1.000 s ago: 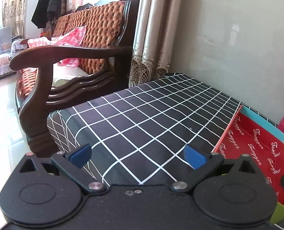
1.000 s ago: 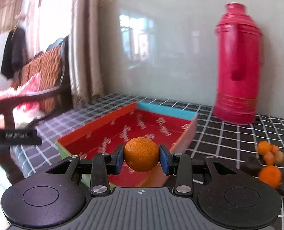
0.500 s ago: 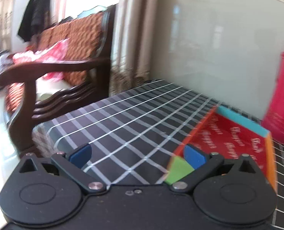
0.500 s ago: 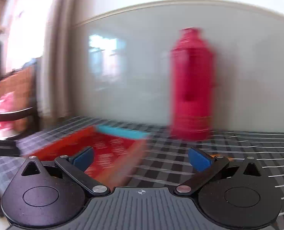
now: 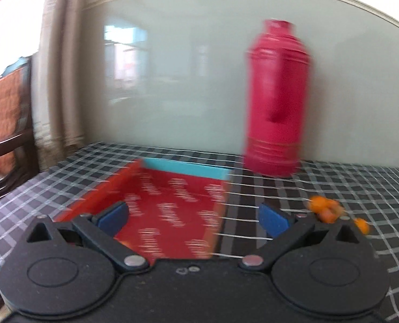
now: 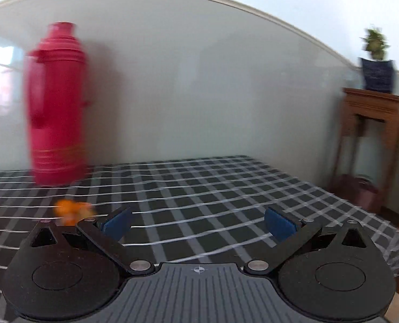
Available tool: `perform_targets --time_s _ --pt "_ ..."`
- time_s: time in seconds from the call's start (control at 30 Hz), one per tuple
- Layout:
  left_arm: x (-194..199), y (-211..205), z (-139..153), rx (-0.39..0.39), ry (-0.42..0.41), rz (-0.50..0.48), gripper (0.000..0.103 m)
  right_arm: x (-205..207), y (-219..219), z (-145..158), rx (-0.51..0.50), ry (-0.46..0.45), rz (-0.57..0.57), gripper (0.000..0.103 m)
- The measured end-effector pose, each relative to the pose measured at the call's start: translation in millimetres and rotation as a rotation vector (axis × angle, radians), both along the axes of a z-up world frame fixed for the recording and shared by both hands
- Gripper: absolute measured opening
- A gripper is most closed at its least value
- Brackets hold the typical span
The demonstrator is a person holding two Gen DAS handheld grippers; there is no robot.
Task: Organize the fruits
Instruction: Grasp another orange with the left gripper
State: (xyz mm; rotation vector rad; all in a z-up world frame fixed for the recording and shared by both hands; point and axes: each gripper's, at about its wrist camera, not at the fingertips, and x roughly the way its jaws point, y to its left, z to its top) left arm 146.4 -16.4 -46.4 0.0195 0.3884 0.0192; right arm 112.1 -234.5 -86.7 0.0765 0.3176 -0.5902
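Note:
A shallow red box [image 5: 170, 204] with a blue far wall lies on the checked tablecloth [image 5: 347, 188]. My left gripper [image 5: 192, 218] is open and empty, over the box's near right part. A small orange fruit [image 5: 125, 243] shows blurred in the box behind my left finger. A cluster of small orange fruits [image 5: 324, 208] lies on the cloth right of the box; it also shows blurred in the right wrist view [image 6: 71, 210]. My right gripper [image 6: 198, 220] is open and empty above bare cloth, right of that cluster.
A tall red thermos [image 5: 276, 102] stands at the back by the grey wall; it also shows in the right wrist view [image 6: 57, 107]. A wooden stand [image 6: 369, 140] with a potted plant [image 6: 377, 62] is beyond the table's right edge. A curtain [image 5: 57, 67] and wooden chair [image 5: 6, 113] are left.
My right gripper let go of the orange fruit, opened and swung right, away from the box. My left gripper swung right, from the table's left end to over the box.

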Motion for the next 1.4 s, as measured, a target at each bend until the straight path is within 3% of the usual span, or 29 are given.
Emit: perform_targets --time_s 0.1,0.17,0.23,0.57,0.77,0.97,1.03,1.23,1.4 --pt "6 -32 -8 0.033 0.013 -0.085 0.093 -6 -25 -3 0.059 0.0 0.001 0.103" --pt "10 -51 -16 0.046 0.036 -0.125 0.085 -12 -36 -4 0.082 -0.003 0.007 0.103" --pt "19 -65 -23 0.037 0.078 -0.175 0.069 -14 -44 -4 0.088 -0.003 0.013 0.103" --pt "45 -112 -48 -0.053 0.17 -0.215 0.064 -24 -60 -7 0.116 -0.004 0.038 0.103" --pt "52 -127 -57 -0.049 0.197 -0.22 0.062 -24 -67 -8 0.15 0.0 0.04 0.103" --pt "56 -130 -58 -0.092 0.191 -0.246 0.042 -25 -70 -10 0.175 -0.001 0.036 0.103" --pt "57 -134 -58 -0.098 0.187 -0.266 0.03 -25 -69 -10 0.174 0.0 0.033 0.103" --pt "54 -134 -57 -0.098 0.169 -0.26 0.029 -26 -71 -10 0.182 -0.008 0.022 0.103" --pt "45 -130 -48 -0.05 0.102 -0.22 0.028 -26 -70 -9 0.179 -0.014 0.008 0.103"
